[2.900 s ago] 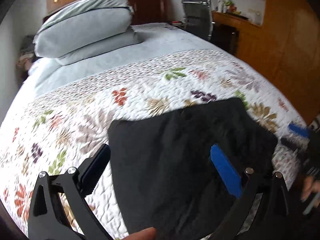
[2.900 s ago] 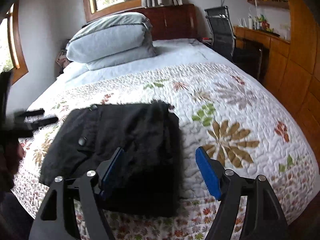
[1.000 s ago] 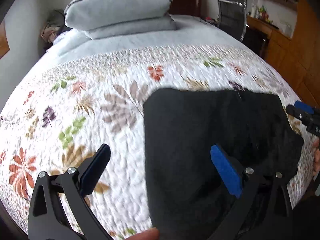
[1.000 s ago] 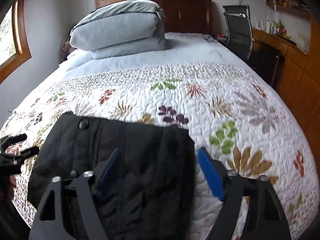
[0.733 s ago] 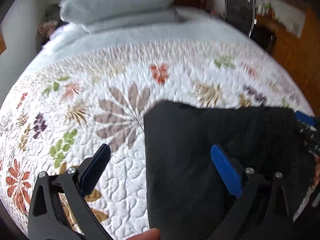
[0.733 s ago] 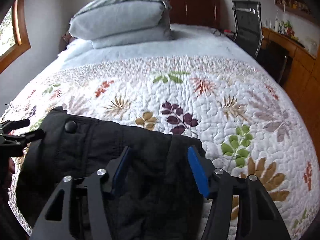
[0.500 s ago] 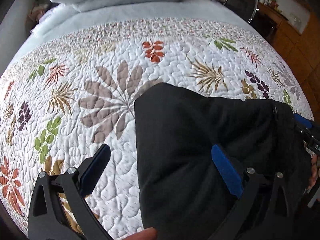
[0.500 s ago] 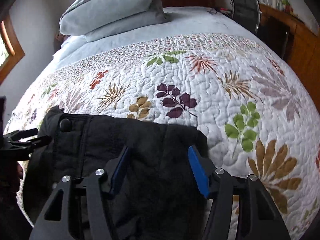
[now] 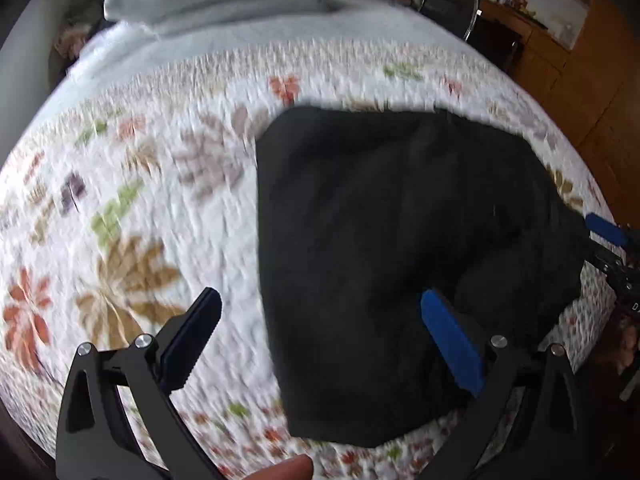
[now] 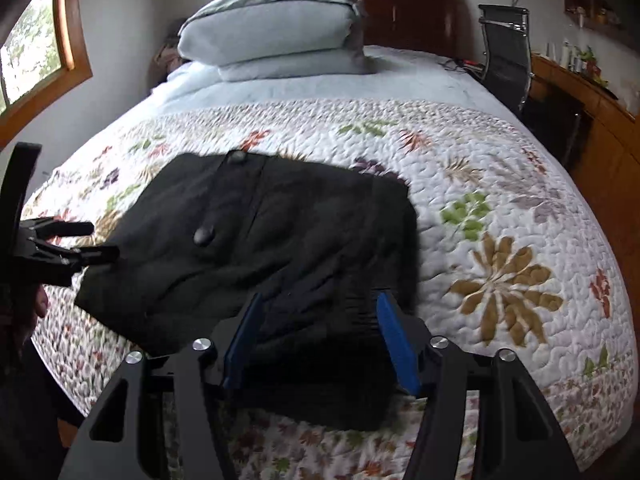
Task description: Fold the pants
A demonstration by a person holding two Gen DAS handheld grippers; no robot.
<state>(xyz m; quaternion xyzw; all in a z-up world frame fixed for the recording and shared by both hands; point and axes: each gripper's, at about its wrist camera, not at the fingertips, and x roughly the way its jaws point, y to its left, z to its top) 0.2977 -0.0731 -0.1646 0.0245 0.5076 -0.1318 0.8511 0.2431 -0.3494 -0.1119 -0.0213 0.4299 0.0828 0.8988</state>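
The pants (image 10: 272, 248) lie folded on the quilt (image 10: 500, 184). My right gripper (image 10: 320, 336) is half open around their near edge, not pinching. My left gripper (image 9: 320, 332) is wide open, empty.

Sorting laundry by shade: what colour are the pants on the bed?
Black pants, clearest in the right wrist view.

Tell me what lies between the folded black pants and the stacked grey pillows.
Right wrist view: only bare floral quilt, then pale blue sheet, between the pants and pillows.
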